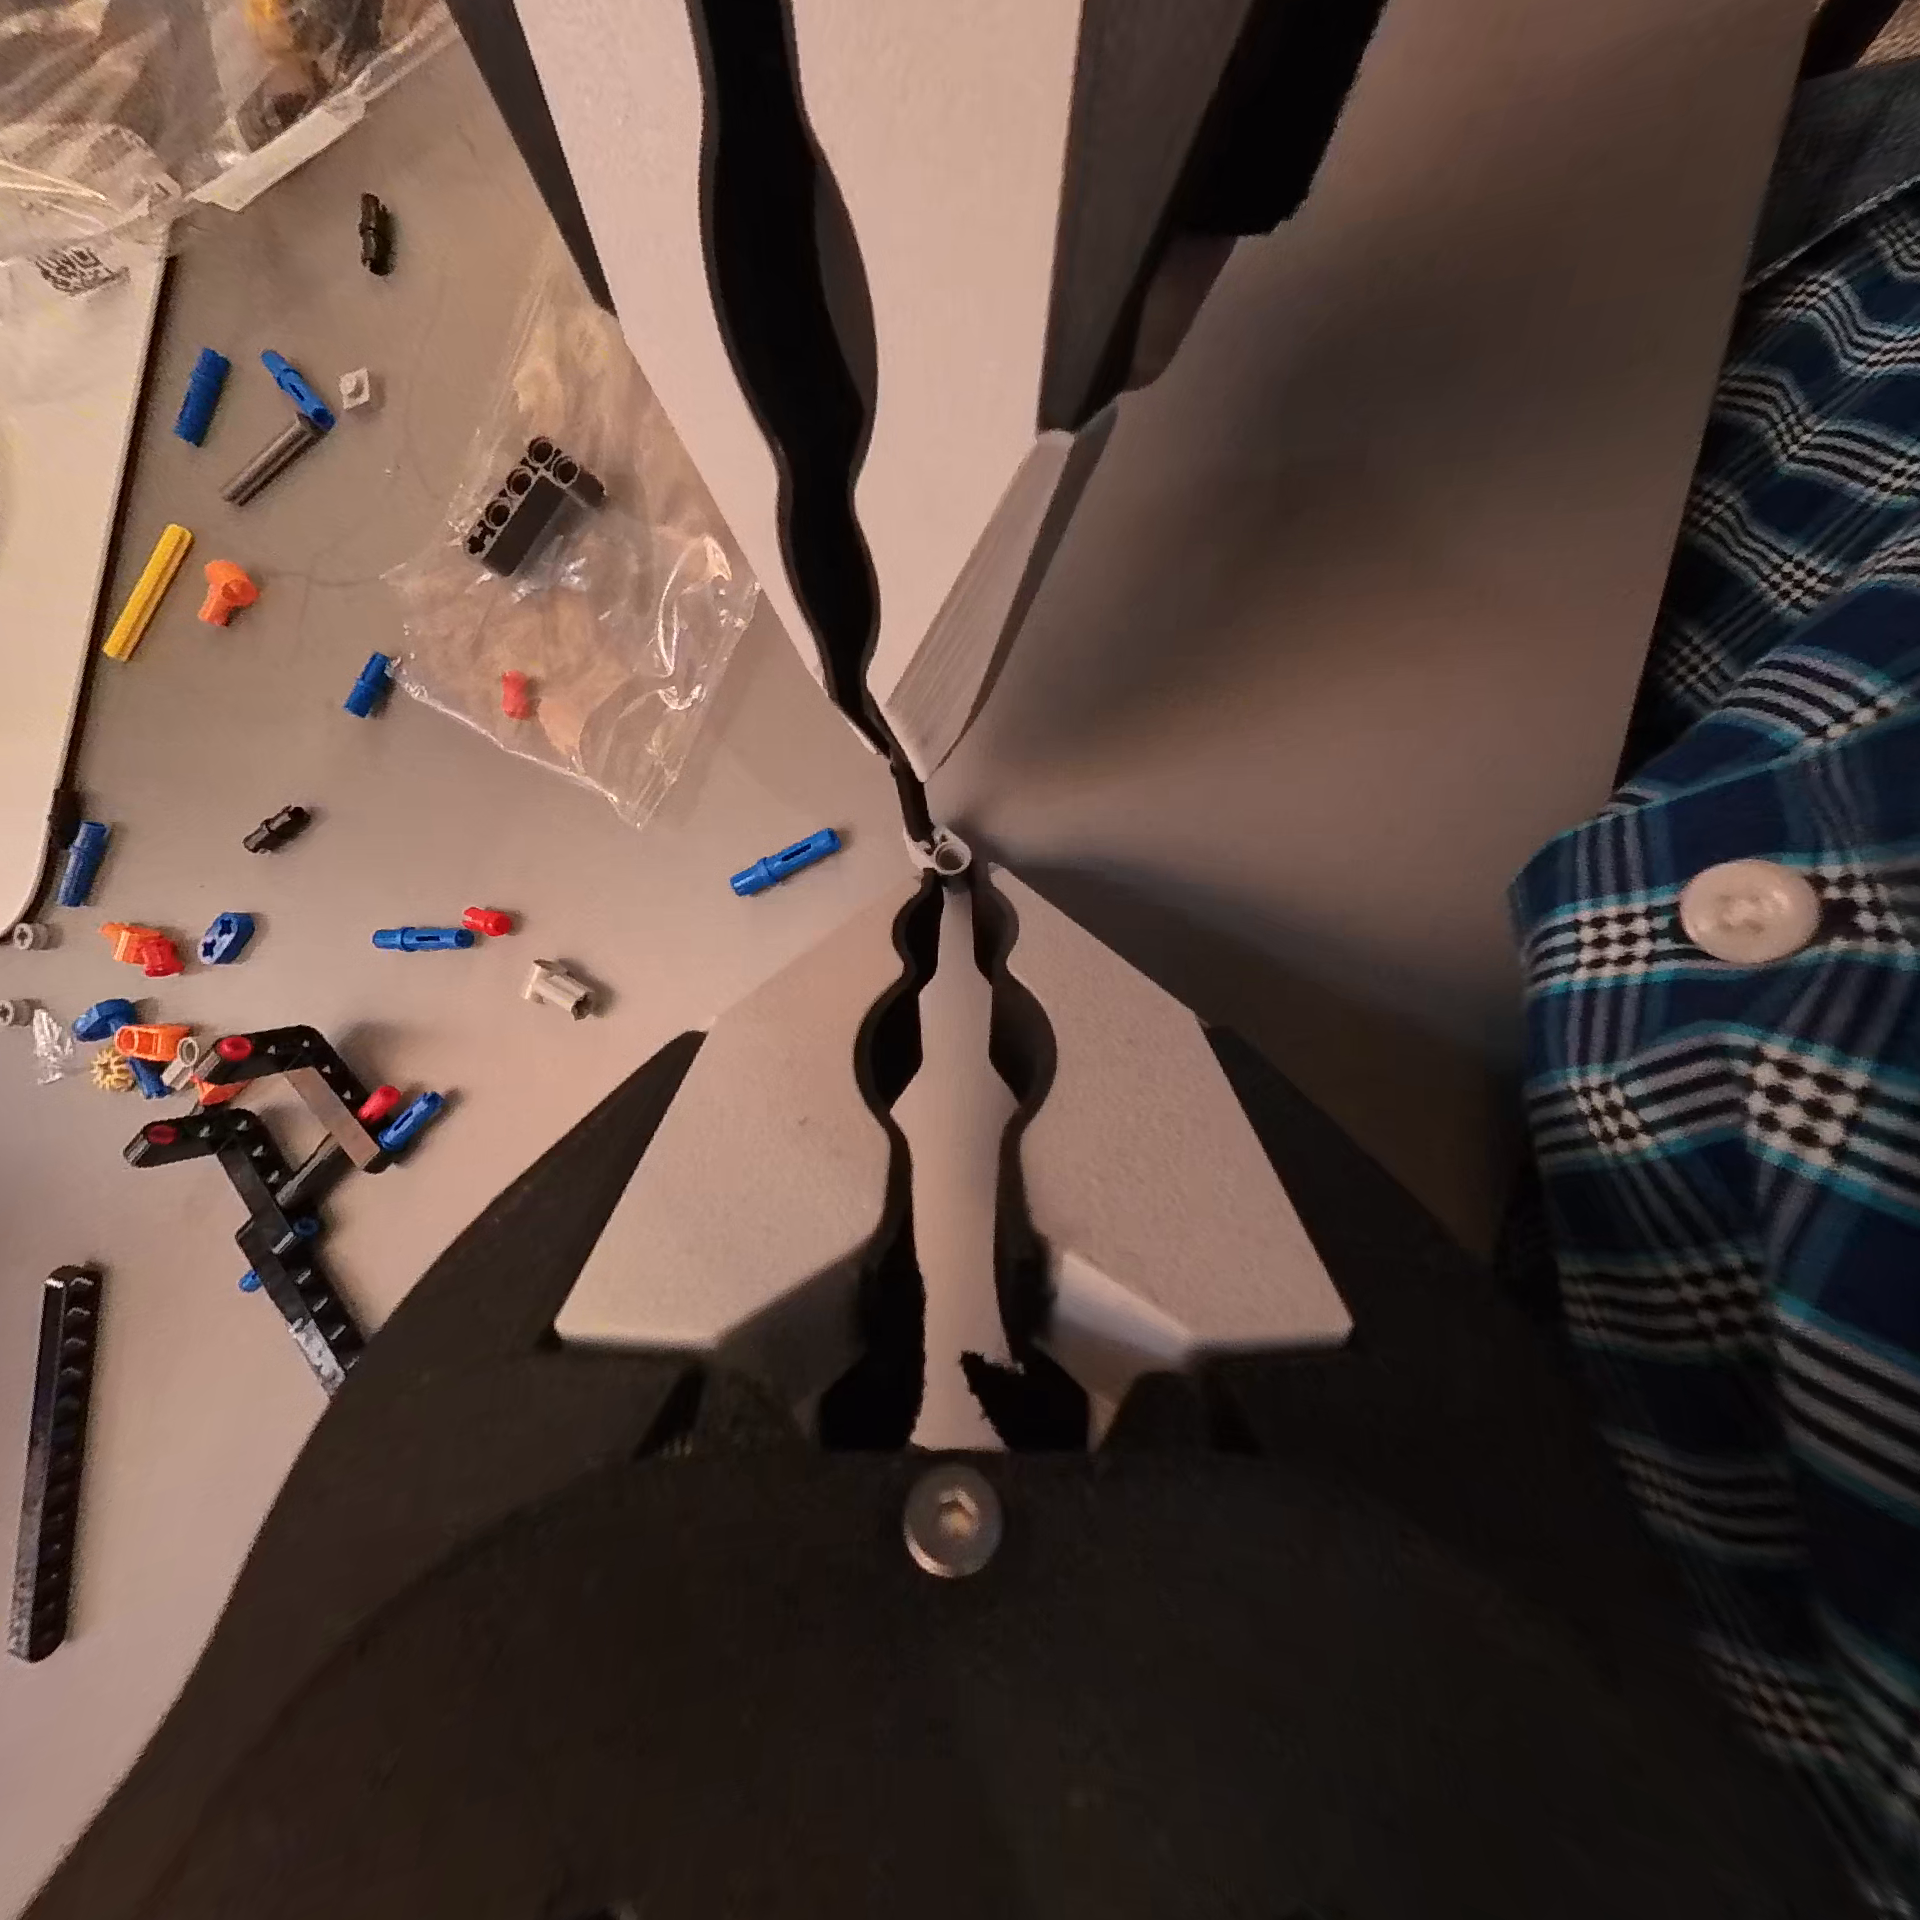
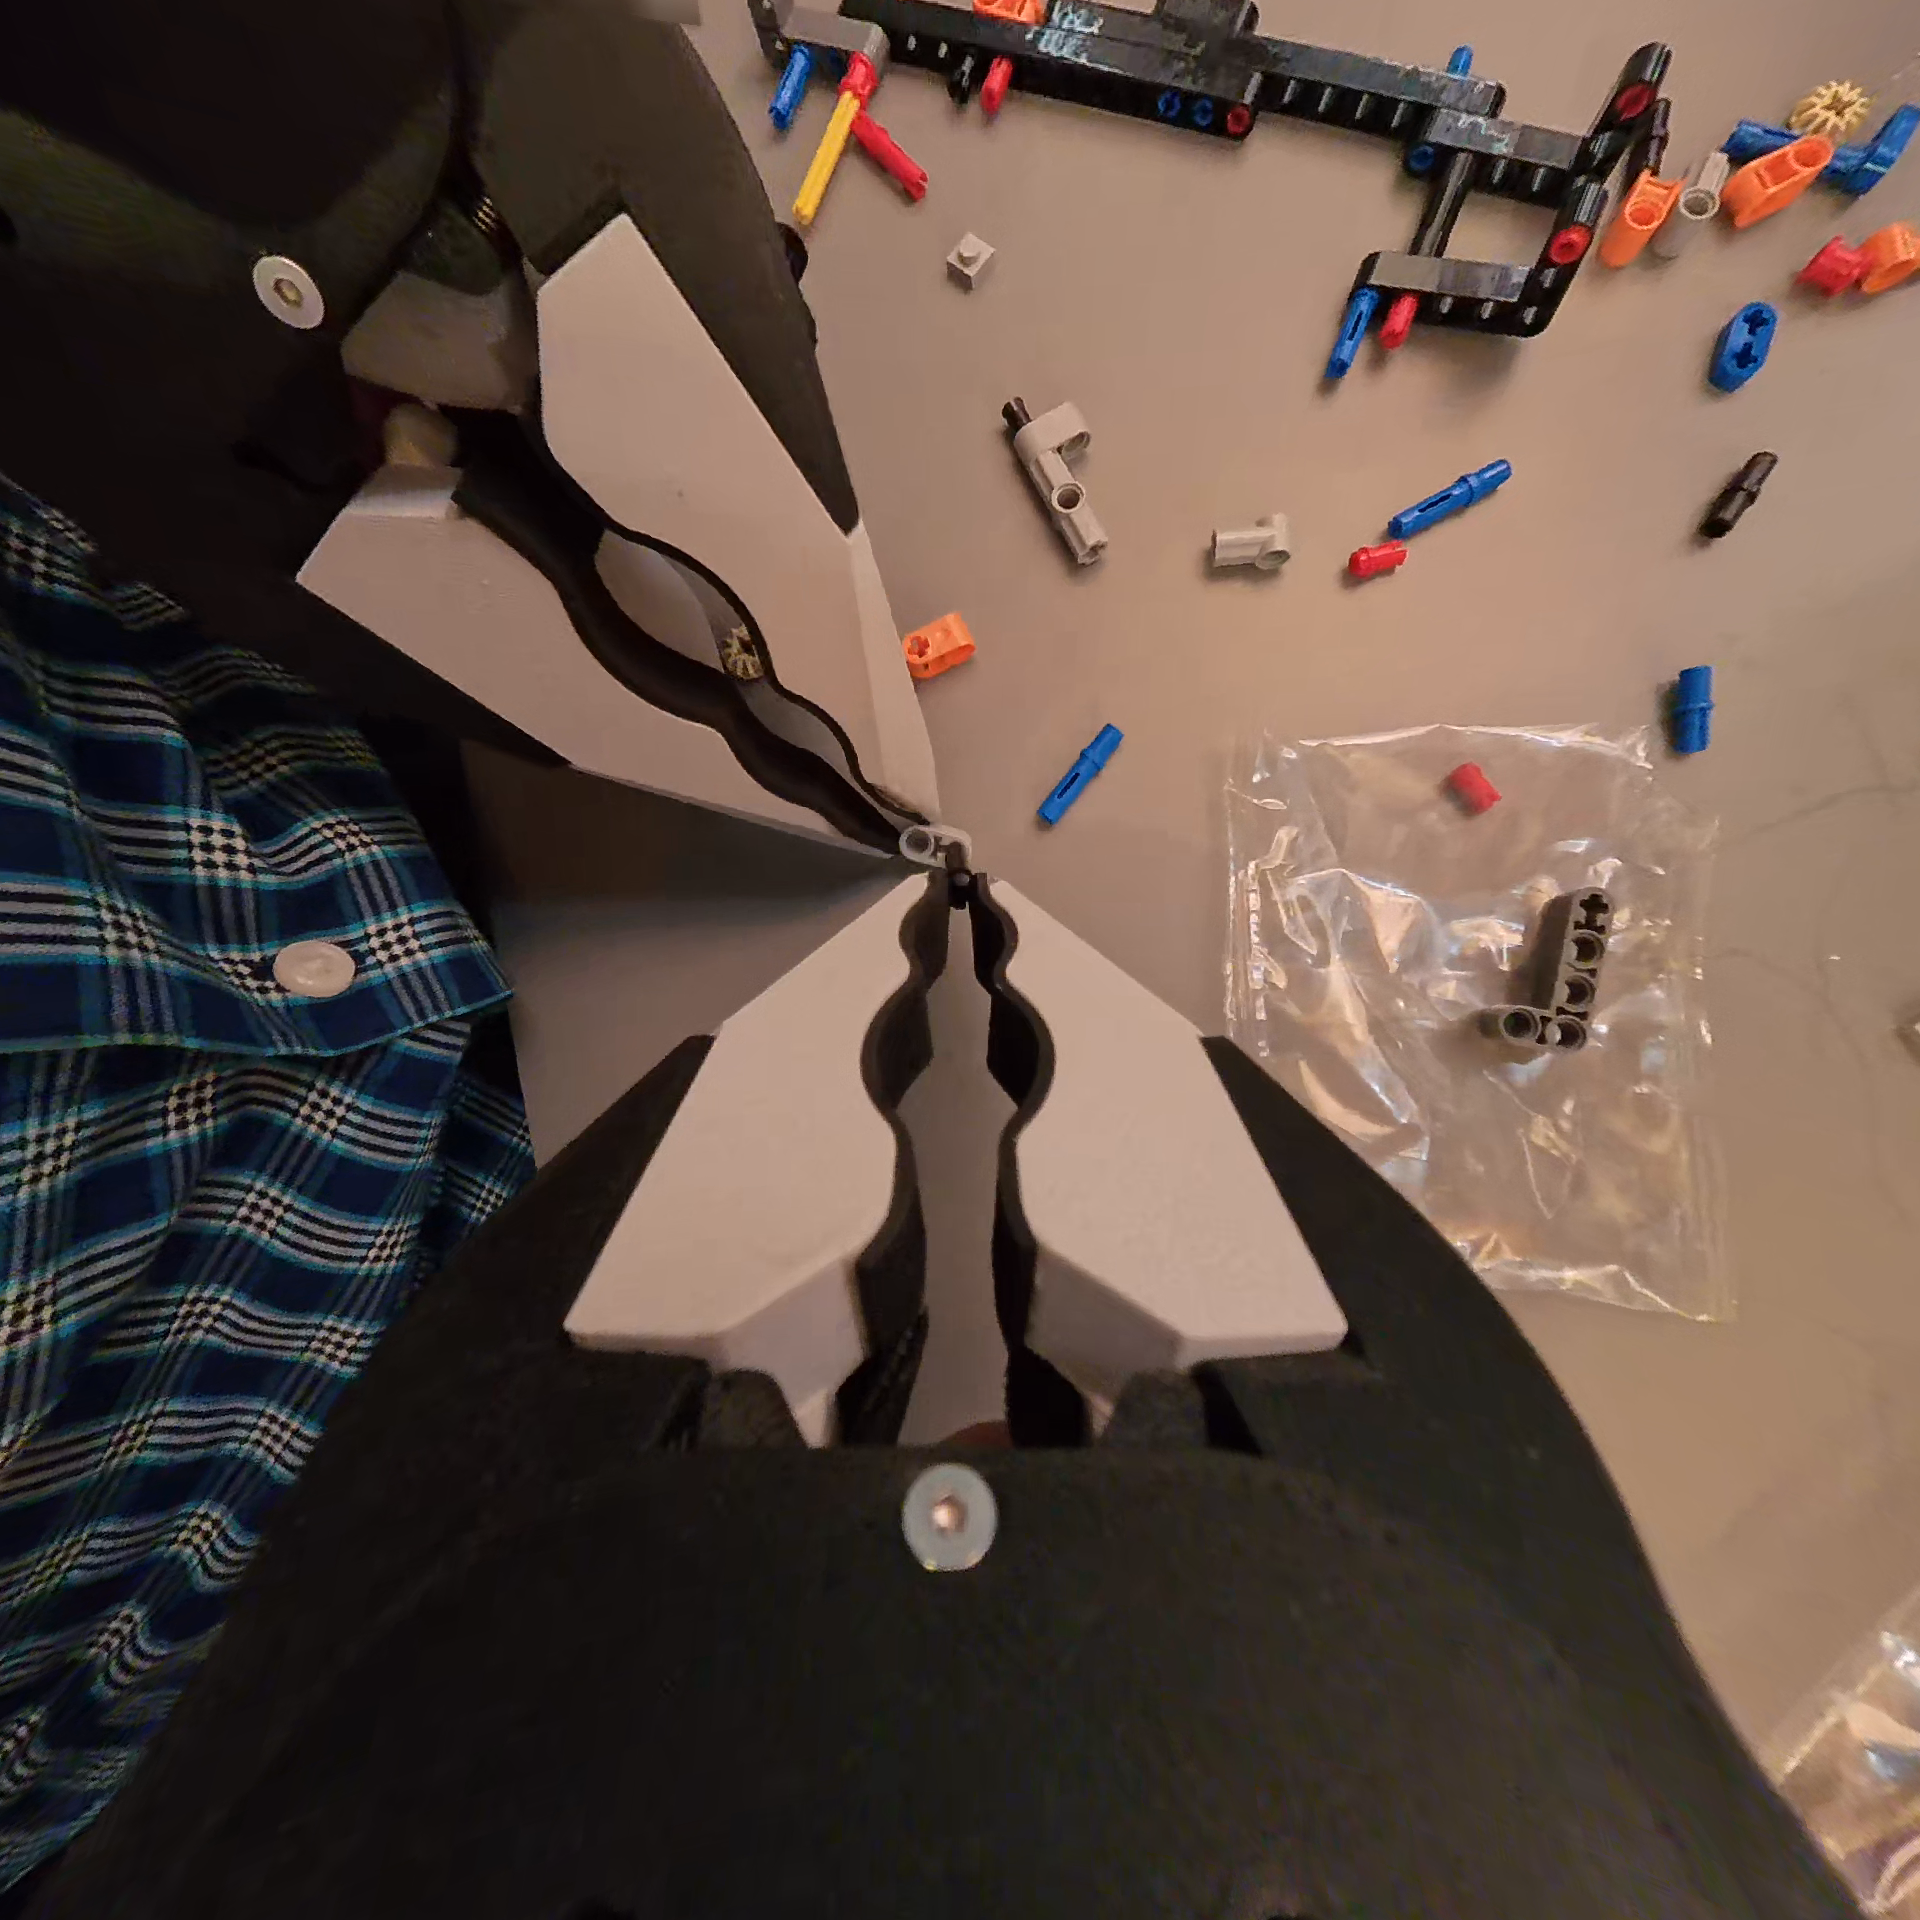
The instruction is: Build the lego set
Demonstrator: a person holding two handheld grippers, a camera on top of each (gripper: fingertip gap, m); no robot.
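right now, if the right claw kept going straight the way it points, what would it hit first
The right claw, shut on a small black pin, would first meet the light grey connector held in the left claw. The two tips already look all but touching, though depth is hard to judge.

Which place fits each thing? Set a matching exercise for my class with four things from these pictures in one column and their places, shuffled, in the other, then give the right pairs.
Things
1. small grey piece
2. black pin
3. dark L-shaped piece
4. white button

Places
A. pinched at the tips of the right gripper
B. on the checked shirt
C. pinched at the tips of the left gripper
D. at the clear plastic bag on the table

Pairs: 1-C, 2-A, 3-D, 4-B
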